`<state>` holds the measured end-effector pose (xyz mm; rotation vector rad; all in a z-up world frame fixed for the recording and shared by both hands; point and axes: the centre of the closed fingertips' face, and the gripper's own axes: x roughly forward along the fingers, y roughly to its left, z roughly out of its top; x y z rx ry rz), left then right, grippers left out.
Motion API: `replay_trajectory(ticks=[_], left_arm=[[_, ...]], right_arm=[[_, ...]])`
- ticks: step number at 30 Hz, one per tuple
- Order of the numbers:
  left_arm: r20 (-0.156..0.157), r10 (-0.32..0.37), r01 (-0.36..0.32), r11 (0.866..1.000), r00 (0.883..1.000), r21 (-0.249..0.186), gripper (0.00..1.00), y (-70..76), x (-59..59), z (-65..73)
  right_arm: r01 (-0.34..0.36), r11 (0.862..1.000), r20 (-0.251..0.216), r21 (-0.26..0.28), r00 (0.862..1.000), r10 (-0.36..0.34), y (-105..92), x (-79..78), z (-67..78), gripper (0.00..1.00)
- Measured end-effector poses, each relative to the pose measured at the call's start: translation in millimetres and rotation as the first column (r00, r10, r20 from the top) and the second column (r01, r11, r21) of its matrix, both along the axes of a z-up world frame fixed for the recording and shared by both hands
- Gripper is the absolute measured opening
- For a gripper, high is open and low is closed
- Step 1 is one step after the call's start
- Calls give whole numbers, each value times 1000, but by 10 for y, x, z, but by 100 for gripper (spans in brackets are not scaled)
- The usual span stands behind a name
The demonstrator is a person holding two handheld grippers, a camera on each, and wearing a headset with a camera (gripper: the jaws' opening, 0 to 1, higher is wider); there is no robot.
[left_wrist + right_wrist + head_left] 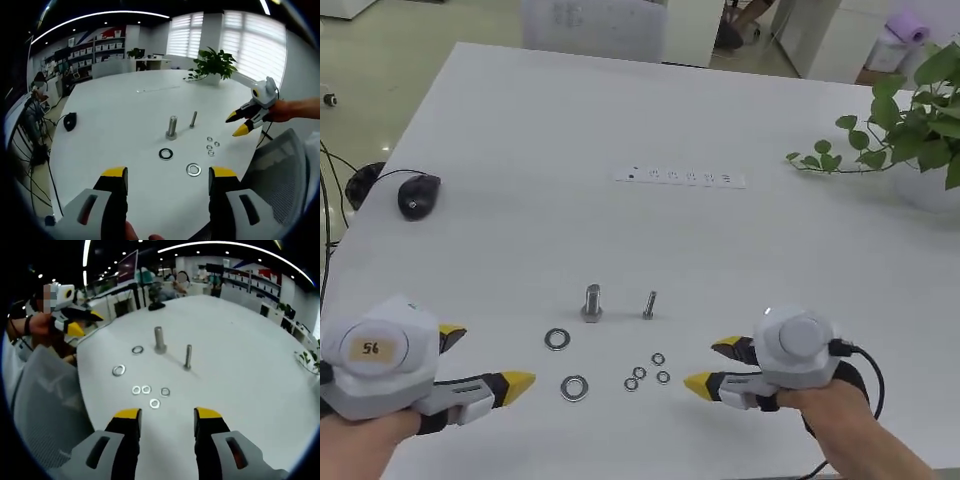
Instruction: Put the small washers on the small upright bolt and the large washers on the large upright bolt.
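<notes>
Both tools are spread wide and hold nothing. The left tool (488, 358) is held to the left of the large bolt (592, 302) and nearer the person; the right tool (712, 366) is to its right, also nearer. The large bolt stands head down on the white surface (620, 130), its long axis vertical and its shank pointing up. The small bolt (649, 305) stands just to its right, upright the same way. Two large washers (557, 339) lie flat on the large bolt's near side, one close, one farther off. Four small washers (639, 373) lie flat in a loose cluster to its near right, apart from both bolts.
</notes>
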<state>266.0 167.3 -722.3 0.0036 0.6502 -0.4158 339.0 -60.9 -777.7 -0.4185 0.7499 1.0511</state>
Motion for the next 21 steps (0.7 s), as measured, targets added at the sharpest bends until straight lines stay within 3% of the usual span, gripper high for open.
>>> replay_trajectory(ticks=[2,3,5,6,11,14,17,21], left_arm=[[1,5,-5,1000,1000,-5,65,-10,-6,-2],[0,4,-4,1000,1000,-5,65,-19,-11,-7],[-3,2,-2,1000,1000,-3,65,-19,-21,-16],[-2,3,-3,1000,1000,-3,65,-16,-23,-15],[-1,23,-23,1000,1000,-15,65,28,-52,-15],[-3,25,-25,1000,1000,-12,65,47,-63,-18],[2,28,-28,1000,1000,-12,65,64,-72,1],[3,29,-29,1000,1000,-11,65,73,-75,8]], right_arm=[[-52,998,-7,-44,999,52,48,-8,-36,33],[-62,997,-4,-46,998,61,81,-1,-42,30],[-97,995,-54,-31,994,96,179,-63,-80,26],[-103,994,-56,-36,993,101,202,-55,-99,25],[-207,970,-83,-124,977,197,291,-110,-269,21],[-244,958,-107,-149,967,230,344,-140,-341,18],[-287,935,-105,-207,957,270,330,-127,-406,18],[-313,925,-109,-218,949,295,339,-122,-415,18]])
